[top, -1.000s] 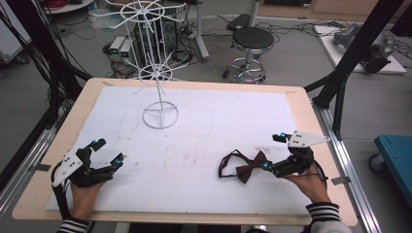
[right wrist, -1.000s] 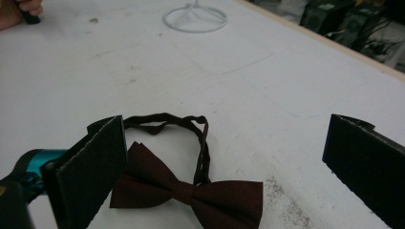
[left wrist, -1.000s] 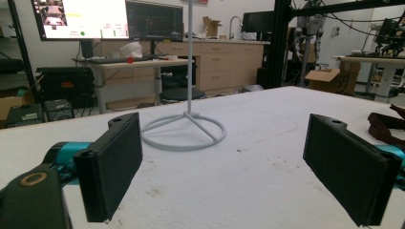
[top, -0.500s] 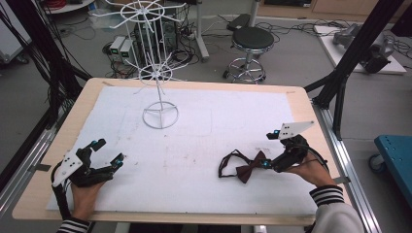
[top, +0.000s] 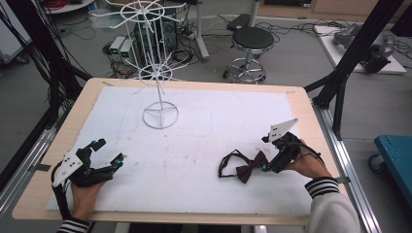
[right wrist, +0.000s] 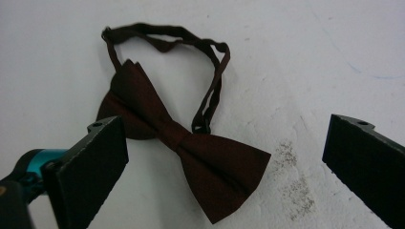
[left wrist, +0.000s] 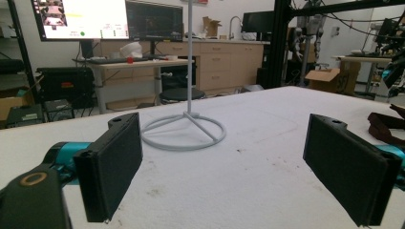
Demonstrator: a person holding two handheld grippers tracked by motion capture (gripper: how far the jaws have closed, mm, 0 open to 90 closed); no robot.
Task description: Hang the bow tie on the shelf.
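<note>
While the left gripper (top: 106,156) rests low at the near left corner of the white padded mat (top: 209,189) that covers the light wooden table (top: 80,104), its 2 black jaws stand wide apart with nothing between them. Seen in the left gripper view, the round wire base of the white metal display stand (left wrist: 184,131) lies ahead of it on the mat, its thin pole rising straight up; in the high view that stand sits at the far left of the mat, well apart from both grippers, with 2 spoked wire wheels on the pole. Nothing lies between the right gripper (top: 266,164) and the dark maroon fabric bow tie (top: 251,166), which lies flat on the near right part of the mat. In the high view the right gripper's tips sit just beside the bow tie's right wing. In the right gripper view the jaws are spread wide and the bow tie (right wrist: 191,143) lies in the gap between them, pads not pressing on it. Its long axis runs on a slant across that view, from the upper left wing to the lower right wing, with the knot in the middle. Its thin dark strap (right wrist: 210,81) loops away from the knot toward the top of that view, lying slack on the mat. Beyond the table's far edge a black round stool (top: 250,41) stands on the grey floor among cables.
</note>
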